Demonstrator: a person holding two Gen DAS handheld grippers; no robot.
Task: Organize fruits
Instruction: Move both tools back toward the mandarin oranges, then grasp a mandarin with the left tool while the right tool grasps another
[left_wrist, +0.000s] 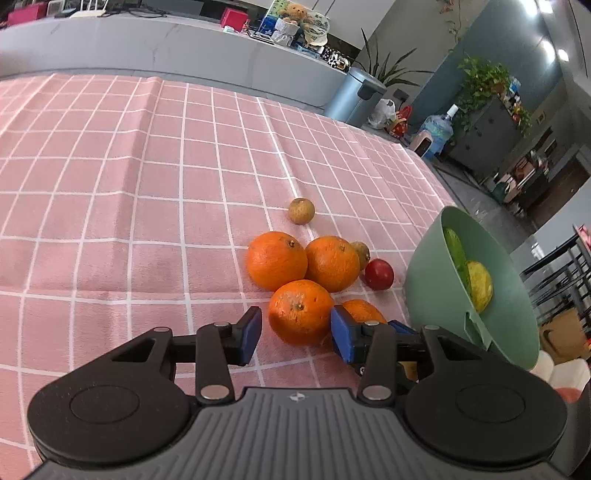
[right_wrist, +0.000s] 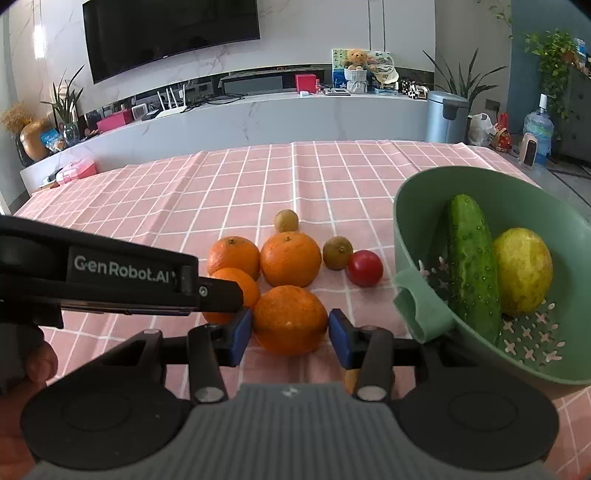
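Oranges lie in a close group on the worktop, which carries a pink cloth with white squares. The only writing that can be read is "GenRobot.AI", in white on the black side of the left hand-held gripper as the right wrist view shows it.

Around the group lie two small brownish round fruits, one behind and one at the right, and a red tomato touching the latter. A green colander bowl stands at the right edge; it holds a cucumber and a yellow-green fruit. Its handle tab is just beside the right hand-held gripper.

The left hand-held gripper is about half open around one orange; its right pad looks to touch the peel, and its left pad stands clear. Its body hides part of that orange in the right wrist view. The right hand-held gripper straddles the nearest orange, with both blue pads at its sides; whether they press on it I cannot tell.
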